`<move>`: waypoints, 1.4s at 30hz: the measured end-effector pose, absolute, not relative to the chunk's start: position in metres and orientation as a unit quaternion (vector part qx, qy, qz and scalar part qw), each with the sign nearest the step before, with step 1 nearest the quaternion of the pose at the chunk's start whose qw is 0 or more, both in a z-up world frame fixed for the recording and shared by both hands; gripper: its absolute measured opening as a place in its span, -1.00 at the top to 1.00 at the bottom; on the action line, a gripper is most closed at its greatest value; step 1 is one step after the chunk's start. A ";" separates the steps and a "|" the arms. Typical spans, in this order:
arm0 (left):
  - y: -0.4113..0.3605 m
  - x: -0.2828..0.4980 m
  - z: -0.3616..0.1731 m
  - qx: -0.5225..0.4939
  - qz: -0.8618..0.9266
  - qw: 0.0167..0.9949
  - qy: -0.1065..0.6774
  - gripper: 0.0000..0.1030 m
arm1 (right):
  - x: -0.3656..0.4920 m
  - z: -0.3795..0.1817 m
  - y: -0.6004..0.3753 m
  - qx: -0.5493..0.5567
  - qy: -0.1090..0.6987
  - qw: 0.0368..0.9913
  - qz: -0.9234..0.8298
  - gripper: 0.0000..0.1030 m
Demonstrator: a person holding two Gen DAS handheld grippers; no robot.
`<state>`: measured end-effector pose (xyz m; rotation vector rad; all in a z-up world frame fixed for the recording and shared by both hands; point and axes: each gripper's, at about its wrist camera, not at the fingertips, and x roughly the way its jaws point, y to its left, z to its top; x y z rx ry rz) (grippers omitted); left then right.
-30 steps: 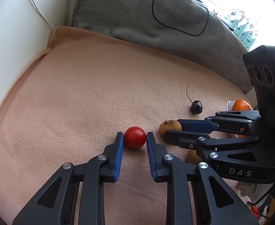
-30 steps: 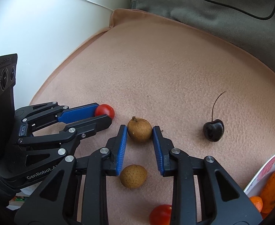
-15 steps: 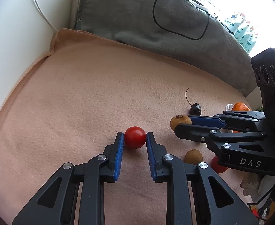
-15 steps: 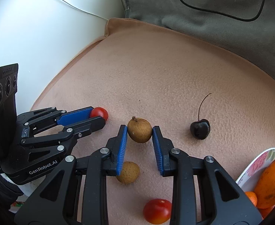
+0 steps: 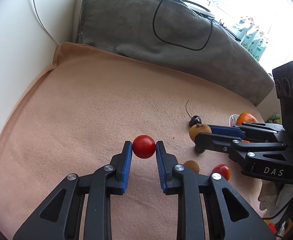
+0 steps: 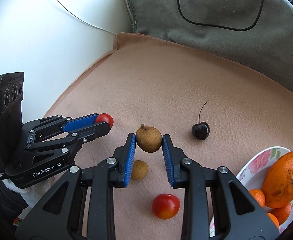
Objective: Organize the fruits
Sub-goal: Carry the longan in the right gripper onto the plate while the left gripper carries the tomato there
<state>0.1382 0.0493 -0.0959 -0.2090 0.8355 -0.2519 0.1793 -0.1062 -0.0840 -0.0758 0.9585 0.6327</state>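
My left gripper [image 5: 144,147] is shut on a red cherry tomato [image 5: 144,146] and holds it above the peach blanket [image 5: 86,110]. In the right wrist view the left gripper [image 6: 104,121] shows at left with the tomato [image 6: 106,119]. My right gripper [image 6: 148,138] is shut on a brown longan [image 6: 148,139], lifted off the blanket; it also shows in the left wrist view [image 5: 199,131]. On the blanket lie a second longan [image 6: 139,169], a second tomato [image 6: 165,206] and a dark cherry [image 6: 200,130].
A floral plate [image 6: 252,166] at the right holds a large orange [image 6: 284,182] and small oranges [image 6: 256,197]. A grey cushion [image 5: 166,38] with a black cable lies behind the blanket. A white wall [image 6: 46,50] is at the left.
Both grippers have risen, lifting the tomato and the longan off the blanket. The fruits left on the blanket now appear lower and farther below the fingers.
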 end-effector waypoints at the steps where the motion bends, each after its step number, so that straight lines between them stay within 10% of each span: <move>1: 0.048 0.137 -0.094 -0.101 -0.123 0.902 0.402 0.56 | 0.178 -0.083 -0.108 -0.034 0.452 0.840 0.299 0.44; 42: -0.100 0.099 -0.065 -0.077 -0.244 0.887 0.384 0.56 | 0.081 -0.063 -0.323 0.093 0.386 0.906 0.149 0.44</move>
